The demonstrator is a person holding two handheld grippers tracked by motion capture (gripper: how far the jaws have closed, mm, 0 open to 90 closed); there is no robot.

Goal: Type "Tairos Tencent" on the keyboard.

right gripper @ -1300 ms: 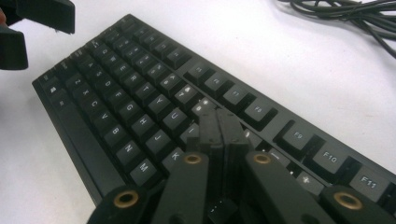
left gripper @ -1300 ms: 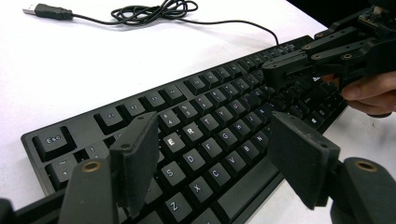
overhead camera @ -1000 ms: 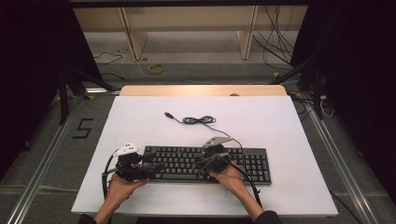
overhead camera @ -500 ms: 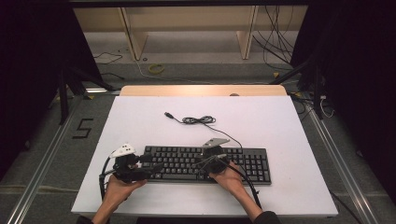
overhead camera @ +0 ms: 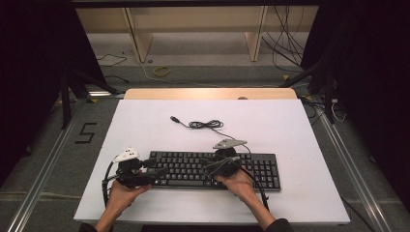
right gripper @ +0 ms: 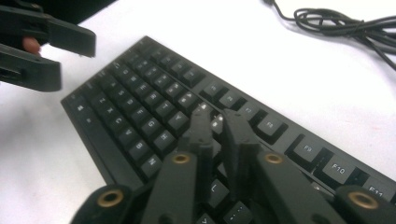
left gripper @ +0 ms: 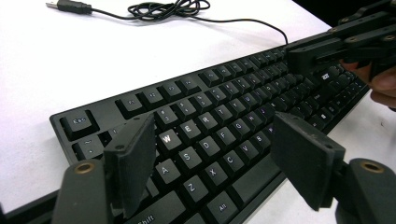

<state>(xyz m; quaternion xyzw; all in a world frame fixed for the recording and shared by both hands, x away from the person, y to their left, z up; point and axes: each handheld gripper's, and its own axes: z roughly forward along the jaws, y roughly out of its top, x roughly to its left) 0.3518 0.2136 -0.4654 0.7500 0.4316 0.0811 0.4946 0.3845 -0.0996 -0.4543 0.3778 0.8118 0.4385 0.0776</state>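
white table [overhead camera: 145,125] | keyboard [overhead camera: 193,166] flat, cable [overhead camera: 205,124] coiled behind | left tool [left gripper: 212,161] wide | right tool [right gripper: 218,128] narrow, just opening, nothing held

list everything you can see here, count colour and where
keyboard: one, black, near edge of the table, lying flat
keyboard cable: one, black, loosely coiled on the table beyond the keyboard, plug end lying free at the left
table: one, white top with a bare wood strip at the far edge
number five mark: one, black, on the floor left of the table
yellow coil: one, on the floor beyond the table
left tongs: one pair, black, open above the keyboard's left end, nothing between them
right tongs: one pair, black, nearly together with a narrow gap, over the middle keys, having just been opening
hands: two, each holding a pair of tongs
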